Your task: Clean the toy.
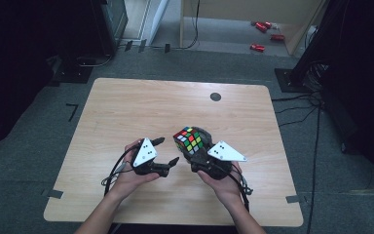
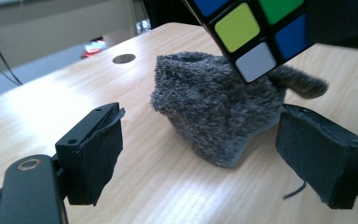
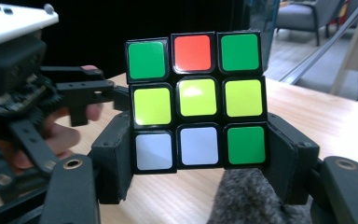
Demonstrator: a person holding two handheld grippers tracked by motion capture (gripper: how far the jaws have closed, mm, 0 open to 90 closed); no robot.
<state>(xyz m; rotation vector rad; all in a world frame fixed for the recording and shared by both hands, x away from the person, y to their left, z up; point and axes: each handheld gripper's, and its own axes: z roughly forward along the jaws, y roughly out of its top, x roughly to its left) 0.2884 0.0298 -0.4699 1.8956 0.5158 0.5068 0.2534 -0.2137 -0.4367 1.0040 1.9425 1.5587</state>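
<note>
Status at this frame: my right gripper [image 1: 200, 152] had the puzzle cube [image 1: 188, 139] pinched between its fingers [image 3: 114, 163], pads pressed on the cube's two side faces, cube lifted off the desk [image 1: 126, 112] at centre frame in the high view. The right gripper view put the cube dead centre: top row green, red, green; middle row all yellow; bottom row white, white, green, so it was scrambled, not solved. My left gripper [image 1: 168, 150] sat just left of the cube in the high view with fingers [image 2: 98, 149] spread and nothing between them; the pads touched neither the cube nor the cloth. A grey fuzzy sock-like cloth [image 2: 214, 109] lay on the desk right under the cube, centre of the left gripper view, with the cube's corner hanging in from the upper right of that frame. My read: the pick-up and hold were done, and the second grip and any turning of a layer were not yet done, so I judged it early, with most of the work left. Labels: no readable writing or brand on the cube stickers, the gripper plates or the desk. Red items on the floor at the upper right of the high view were too small to read.
</note>
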